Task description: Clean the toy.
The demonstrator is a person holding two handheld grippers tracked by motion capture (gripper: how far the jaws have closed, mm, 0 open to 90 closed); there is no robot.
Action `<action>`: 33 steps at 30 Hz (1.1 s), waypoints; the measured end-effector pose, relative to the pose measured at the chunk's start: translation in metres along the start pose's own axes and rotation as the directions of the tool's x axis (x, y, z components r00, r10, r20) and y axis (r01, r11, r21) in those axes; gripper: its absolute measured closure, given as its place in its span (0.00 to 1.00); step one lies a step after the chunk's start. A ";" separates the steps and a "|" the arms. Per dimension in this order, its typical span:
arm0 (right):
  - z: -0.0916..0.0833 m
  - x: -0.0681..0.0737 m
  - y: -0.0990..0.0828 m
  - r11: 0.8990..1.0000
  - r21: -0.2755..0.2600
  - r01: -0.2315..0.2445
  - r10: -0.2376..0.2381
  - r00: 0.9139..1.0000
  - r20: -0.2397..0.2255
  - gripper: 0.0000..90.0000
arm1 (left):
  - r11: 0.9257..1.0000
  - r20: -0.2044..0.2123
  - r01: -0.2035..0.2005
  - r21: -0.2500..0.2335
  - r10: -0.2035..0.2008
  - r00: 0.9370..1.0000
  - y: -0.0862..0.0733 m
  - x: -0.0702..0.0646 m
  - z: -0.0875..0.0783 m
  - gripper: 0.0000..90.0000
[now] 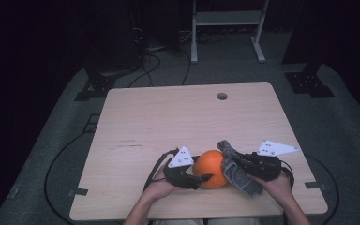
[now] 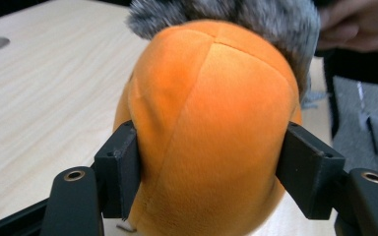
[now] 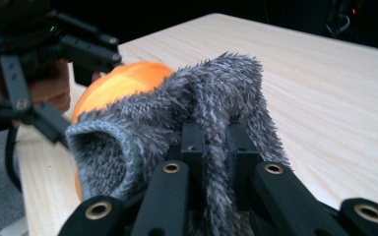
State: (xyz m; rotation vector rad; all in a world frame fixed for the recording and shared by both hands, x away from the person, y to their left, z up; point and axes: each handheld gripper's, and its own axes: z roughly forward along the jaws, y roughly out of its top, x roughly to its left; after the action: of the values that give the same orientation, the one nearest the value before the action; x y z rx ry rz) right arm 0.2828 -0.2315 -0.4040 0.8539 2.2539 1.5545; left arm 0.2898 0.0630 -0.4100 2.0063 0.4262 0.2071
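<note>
**pete_82:** Table (image 1: 136, 122) rundown, left to right? What's on it?

**mk_rigs:** Bare wood on the left. Then the left gripper (image 1: 205, 177), low near the front edge, jaws clamped on the sides of the plush (image 1: 211, 168), an orange ball-shaped toy sitting on the table front and centre. In the left gripper view both pads dig into its flanks.

**pete_82:** And the right side?

**mk_rigs:** Sock (image 1: 236, 172), grey and fuzzy, draped against the plush's right side and touching it. The right gripper (image 3: 211, 135) has its jaws pinched together on a fold of that sock.

**pete_82:** Anything in the way?

**mk_rigs:** Only the sock, covering the plush's right side. There's a hole (image 1: 221, 96) near the far edge, well apart from everything. Cables (image 1: 143, 70) and a white frame (image 1: 227, 21) are on the floor behind the table.
</note>
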 end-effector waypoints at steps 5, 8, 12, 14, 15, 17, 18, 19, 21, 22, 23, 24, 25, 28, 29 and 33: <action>0.002 0.024 0.014 0.996 -0.006 0.094 -0.094 0.995 -0.016 0.90 | 0.996 -0.102 -0.054 0.073 0.061 0.993 0.008 -0.007 -0.002 0.36; 0.007 0.041 0.021 0.986 0.009 0.166 -0.166 0.985 -0.045 0.90 | 0.993 -0.122 -0.050 0.105 0.063 0.991 0.004 -0.010 0.007 0.36; 0.015 0.053 0.023 0.970 0.040 0.239 -0.238 0.971 -0.035 0.90 | 0.990 -0.071 -0.094 0.105 0.102 0.992 -0.002 -0.014 0.014 0.35; 0.013 0.043 0.020 0.980 0.020 0.199 -0.199 0.980 -0.010 0.90 | 0.993 -0.042 -0.089 0.081 0.093 0.995 -0.007 -0.011 0.012 0.35; 0.012 0.037 0.018 0.982 0.017 0.189 -0.189 0.982 0.020 0.90 | 0.993 -0.030 -0.097 0.073 0.099 0.995 -0.009 -0.011 0.013 0.35; 0.009 0.024 0.013 0.991 0.024 0.134 -0.135 0.990 0.034 0.90 | 0.992 -0.019 -0.116 0.048 0.117 0.993 -0.009 -0.011 0.014 0.31; 0.007 0.018 0.010 0.994 0.022 0.106 -0.107 0.994 0.031 0.90 | 0.993 -0.019 -0.113 0.031 0.113 0.993 -0.009 -0.009 0.014 0.28; 0.007 0.018 0.010 0.994 0.022 0.106 -0.107 0.994 0.031 0.90 | 0.993 -0.019 -0.113 0.031 0.113 0.993 -0.009 -0.009 0.014 0.22; 0.002 0.008 0.002 0.998 0.013 0.065 -0.065 0.998 0.013 0.90 | 0.997 -0.018 -0.078 0.026 0.078 0.997 -0.009 -0.002 0.017 0.13; 0.001 0.005 0.001 0.999 0.009 0.050 -0.050 0.999 0.008 0.90 | 0.997 -0.024 -0.065 0.046 0.066 0.998 -0.011 0.000 0.021 0.11; 0.001 0.004 0.001 0.999 0.009 0.045 -0.045 0.999 0.005 0.90 | 0.997 -0.024 -0.065 0.046 0.066 0.998 -0.011 0.000 0.021 0.11; 0.001 0.003 0.001 0.999 0.011 0.045 -0.045 0.999 0.003 0.90 | 0.999 -0.010 -0.044 0.032 0.045 0.999 -0.016 0.002 0.024 0.15; 0.001 0.004 0.001 0.999 0.019 0.050 -0.051 0.999 0.006 0.90 | 0.998 -0.025 -0.056 0.020 0.057 0.998 -0.017 0.001 0.024 0.20; -0.001 0.008 0.005 0.997 0.034 0.070 -0.071 0.997 0.011 0.90 | 0.998 -0.053 -0.059 0.017 0.060 0.997 -0.015 -0.002 0.023 0.32; -0.002 0.017 0.012 0.994 0.036 0.100 -0.100 0.995 -0.005 0.90 | 0.994 -0.083 -0.100 0.033 0.102 0.991 -0.010 -0.008 0.022 0.34; 0.005 0.040 0.020 0.985 0.045 0.166 -0.164 0.985 -0.055 0.90 | 0.977 -0.121 -0.194 0.094 0.205 0.971 -0.008 -0.018 0.027 0.36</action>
State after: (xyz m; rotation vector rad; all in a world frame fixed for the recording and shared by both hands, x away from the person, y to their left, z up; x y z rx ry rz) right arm 0.2599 -0.1989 -0.3836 0.6276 2.3419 1.4681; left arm 0.2803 0.0370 -0.4283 2.1234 0.3179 0.4538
